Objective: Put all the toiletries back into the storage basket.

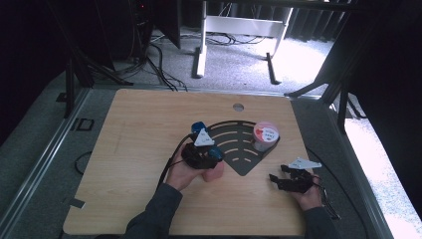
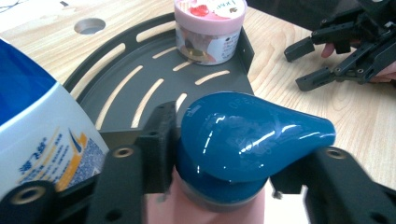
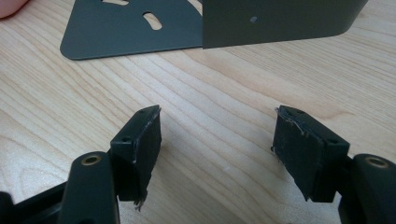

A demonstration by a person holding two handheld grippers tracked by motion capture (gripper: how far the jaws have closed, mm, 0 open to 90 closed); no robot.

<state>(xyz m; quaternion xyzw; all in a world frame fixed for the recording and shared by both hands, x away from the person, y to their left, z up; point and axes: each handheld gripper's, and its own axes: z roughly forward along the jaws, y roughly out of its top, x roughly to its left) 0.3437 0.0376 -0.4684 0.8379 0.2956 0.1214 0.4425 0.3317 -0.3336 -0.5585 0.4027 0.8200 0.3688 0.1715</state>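
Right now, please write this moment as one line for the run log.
left gripper: shut on pink bottle's blue cap | right gripper: open, over table | jar: on rack

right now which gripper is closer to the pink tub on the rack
Right. The right gripper sits open on the bare table, just below and right of the pink tub. The left gripper is across the rack, around a pink bottle's blue cap.

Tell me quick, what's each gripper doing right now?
Left gripper: closed on the pink bottle at its teal cap.
Right gripper: open, holding nothing, over the table.
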